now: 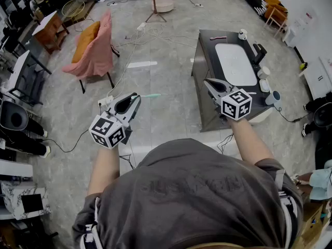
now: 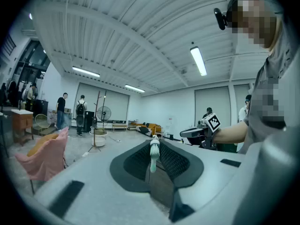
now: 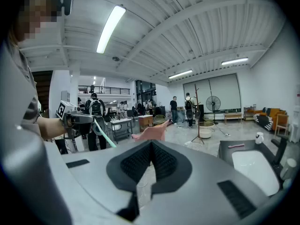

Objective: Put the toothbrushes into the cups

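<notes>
My left claw (image 1: 136,97) hangs over the floor (image 1: 166,108), left of the worktop (image 1: 207,56); my right claw (image 1: 207,82) above its near edge. A mat (image 1: 236,64) lies mid-worktop.

Bright ceiling tubes (image 3: 111,28), fisheye-warped edges

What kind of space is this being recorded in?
Probably a big open workshop or lab hall: ribbed ceiling with strip lights, cables trailing over the tiled floor, a standing fan, and scattered furniture like a pink-draped chair.
</notes>
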`<action>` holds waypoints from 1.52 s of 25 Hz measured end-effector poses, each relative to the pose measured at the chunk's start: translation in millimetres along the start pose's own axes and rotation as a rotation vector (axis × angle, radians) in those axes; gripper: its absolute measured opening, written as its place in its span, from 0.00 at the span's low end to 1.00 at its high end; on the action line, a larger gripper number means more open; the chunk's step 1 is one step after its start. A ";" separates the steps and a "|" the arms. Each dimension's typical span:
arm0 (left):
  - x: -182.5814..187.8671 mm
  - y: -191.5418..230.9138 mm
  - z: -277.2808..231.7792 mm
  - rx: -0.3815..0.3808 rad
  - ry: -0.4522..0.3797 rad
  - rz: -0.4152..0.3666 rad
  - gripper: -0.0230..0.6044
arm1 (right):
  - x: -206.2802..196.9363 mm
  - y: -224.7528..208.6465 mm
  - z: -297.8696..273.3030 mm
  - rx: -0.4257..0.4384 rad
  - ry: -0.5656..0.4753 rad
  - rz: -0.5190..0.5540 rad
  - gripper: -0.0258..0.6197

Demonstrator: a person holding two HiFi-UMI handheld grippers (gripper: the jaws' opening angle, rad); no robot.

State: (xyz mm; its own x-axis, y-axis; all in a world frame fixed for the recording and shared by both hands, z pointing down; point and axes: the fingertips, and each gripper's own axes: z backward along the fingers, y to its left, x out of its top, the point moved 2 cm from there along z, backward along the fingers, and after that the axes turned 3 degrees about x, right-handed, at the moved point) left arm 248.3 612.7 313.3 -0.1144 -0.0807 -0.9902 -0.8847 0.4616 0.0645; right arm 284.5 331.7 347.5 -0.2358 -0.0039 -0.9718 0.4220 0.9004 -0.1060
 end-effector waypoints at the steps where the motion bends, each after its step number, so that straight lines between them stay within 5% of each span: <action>1: -0.3 -1.0 0.6 0.000 0.000 0.000 0.13 | -0.5 0.5 0.9 0.000 0.001 0.001 0.03; 18: 2.6 -19.7 -16.3 -0.002 0.002 -0.011 0.13 | 1.0 -14.9 18.1 0.003 -0.018 -0.010 0.03; 38: 12.7 -111.8 -117.7 -0.028 0.032 -0.042 0.13 | -10.2 -94.0 104.8 0.048 -0.039 -0.012 0.03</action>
State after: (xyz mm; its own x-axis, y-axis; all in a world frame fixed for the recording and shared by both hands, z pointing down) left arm 292.6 456.0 308.2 -0.0910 -0.1277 -0.9876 -0.9014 0.4322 0.0272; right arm 338.9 201.5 345.3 -0.2069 -0.0320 -0.9778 0.4613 0.8782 -0.1263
